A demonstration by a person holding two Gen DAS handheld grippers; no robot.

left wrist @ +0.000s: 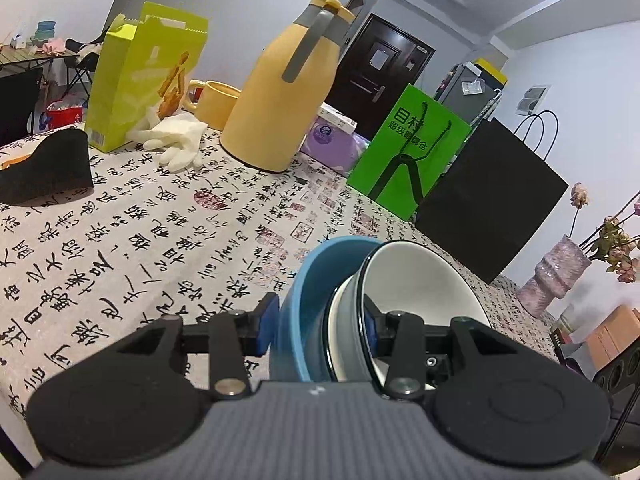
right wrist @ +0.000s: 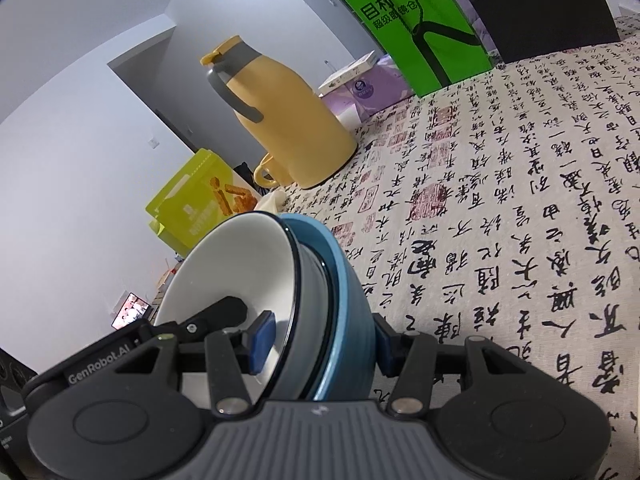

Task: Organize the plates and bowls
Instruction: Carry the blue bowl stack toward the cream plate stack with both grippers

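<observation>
A stack of nested bowls hangs between both grippers: a blue bowl [left wrist: 296, 300] outermost, and inside it a grey bowl with a white inside and a black rim [left wrist: 420, 280]. My left gripper [left wrist: 318, 330] is shut on the stack's wall, one blue pad outside the blue bowl and the other inside the white one. In the right wrist view, my right gripper [right wrist: 323, 342] clamps the blue bowl [right wrist: 348, 280] and the white-lined bowl [right wrist: 240, 268] the same way. A black finger of the other gripper [right wrist: 224, 308] reaches into the white bowl beside it.
On the calligraphy-print tablecloth [left wrist: 140, 240] stand a yellow jug [left wrist: 280, 92], a yellow mug [left wrist: 216, 104], a lime snack box [left wrist: 140, 80], a white glove [left wrist: 180, 140], a black object [left wrist: 48, 168], a purple tissue pack [left wrist: 332, 140], a green bag [left wrist: 412, 152], a black bag [left wrist: 488, 200] and a vase of dried flowers [left wrist: 556, 276].
</observation>
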